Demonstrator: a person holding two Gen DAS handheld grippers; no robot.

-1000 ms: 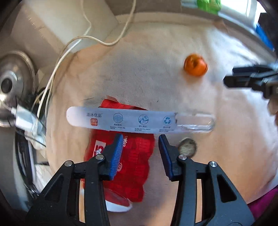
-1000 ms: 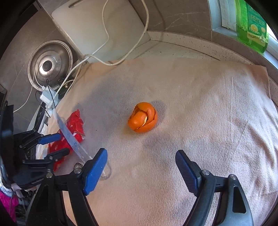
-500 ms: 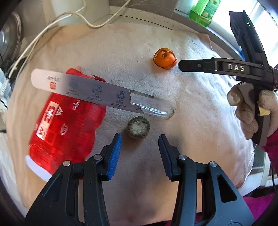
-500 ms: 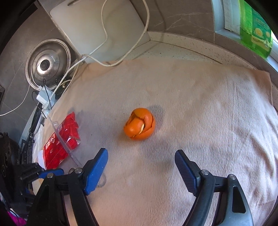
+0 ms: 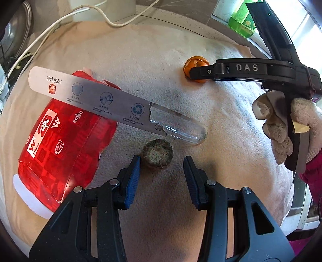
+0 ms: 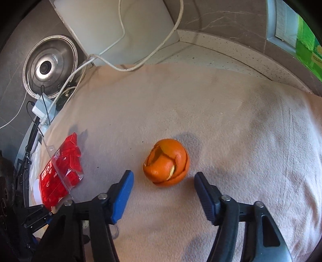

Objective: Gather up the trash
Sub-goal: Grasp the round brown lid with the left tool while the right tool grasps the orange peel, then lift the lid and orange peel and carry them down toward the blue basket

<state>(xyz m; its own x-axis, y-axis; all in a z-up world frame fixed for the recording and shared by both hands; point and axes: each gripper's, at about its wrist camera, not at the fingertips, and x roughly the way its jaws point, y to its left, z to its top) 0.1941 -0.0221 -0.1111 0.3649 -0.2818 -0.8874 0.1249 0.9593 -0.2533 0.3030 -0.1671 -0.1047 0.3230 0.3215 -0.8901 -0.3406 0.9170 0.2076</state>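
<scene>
A small round brownish scrap (image 5: 157, 154) lies on the beige cloth (image 5: 161, 66) just ahead of my open left gripper (image 5: 162, 167), between its blue fingertips. A long clear plastic package with a white label (image 5: 112, 102) lies across a red snack wrapper (image 5: 60, 145) to the left. An orange peel (image 6: 167, 162) sits just ahead of my open right gripper (image 6: 164, 182), between its fingertips. The peel also shows in the left wrist view (image 5: 194, 64), partly behind the right gripper's body. The red wrapper shows in the right wrist view (image 6: 60, 171).
A white cable (image 6: 140, 60) runs over the cloth's far edge by a white board (image 6: 112, 26). A steel pot lid (image 6: 50, 66) and a white charger (image 6: 43, 109) stand at the left. A green carton (image 5: 243, 19) stands by the window.
My left gripper swung right from over the red wrapper to the brown scrap. My right gripper moved forward until the orange peel sits between its fingertips.
</scene>
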